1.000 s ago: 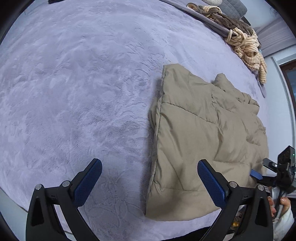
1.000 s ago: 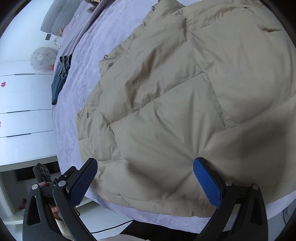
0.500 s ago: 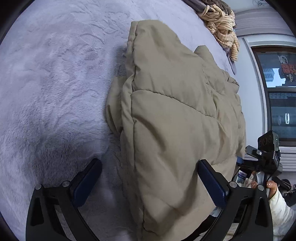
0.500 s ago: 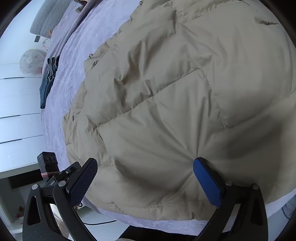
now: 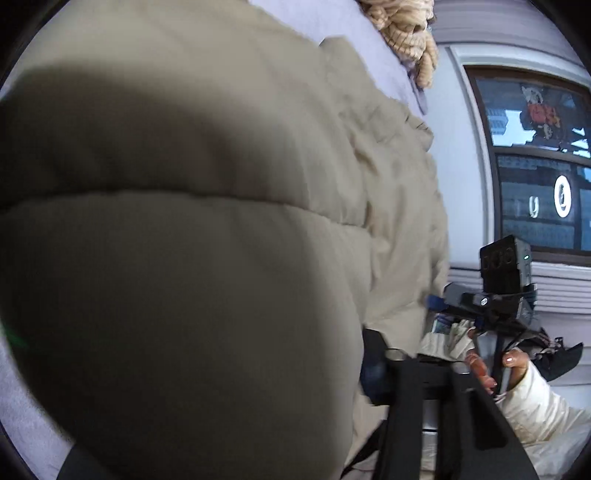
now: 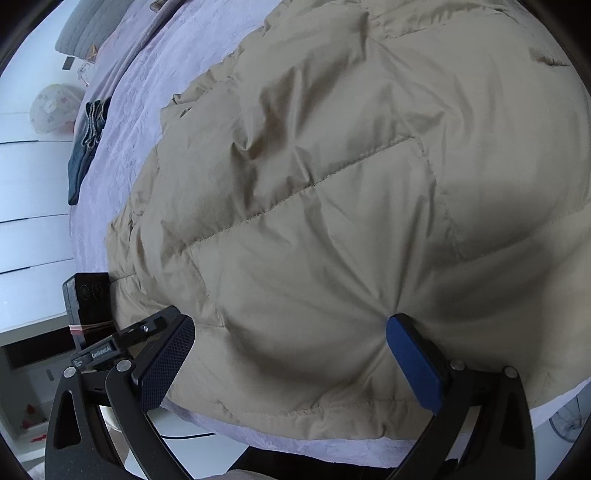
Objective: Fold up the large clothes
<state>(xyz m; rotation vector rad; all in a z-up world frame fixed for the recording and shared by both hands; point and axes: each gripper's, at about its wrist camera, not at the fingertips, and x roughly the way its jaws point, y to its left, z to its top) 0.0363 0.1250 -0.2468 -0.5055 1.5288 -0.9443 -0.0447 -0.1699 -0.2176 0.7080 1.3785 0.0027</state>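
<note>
Two fisheye views from hand-held grippers over a bed [image 6: 122, 122] covered in a pale lilac spread. One large garment is the task's thing: a beige quilted puffer jacket [image 6: 332, 206] lying spread on the bed near its edge.

The right wrist view shows the jacket sharply, with stitched seams and soft wrinkles. The right gripper [image 6: 291, 365] points steeply down at the jacket's near hem, its two blue pads wide apart and released. The right-hand pad dents the fabric; the left pad sits at the jacket's lower left edge. Only this view shows a folded pair of dark jeans [image 6: 86, 147] lying further up the bed, well apart from the jacket, a grey cushion [image 6: 92, 33] at the far end, and white drawers [image 6: 26, 236] beside the bed. The left gripper [image 6: 125, 339] appears here as a dark frame at the jacket's left corner.

The left wrist view is blurred and nearly filled by a bulging fold of the same jacket [image 5: 184, 258], pressed close to the lens. The left gripper's jaws have just been closing with the jacket's edge between them; only one dark finger [image 5: 373, 369] shows beside the cloth, so I cannot tell whether the grip is firm. Only this view shows a window [image 5: 535, 166], a cream knitted garment [image 5: 402, 33] at the bed's far edge, and the person's hand [image 5: 495, 369] in a white sleeve [image 5: 543, 410] holding the other gripper.
</note>
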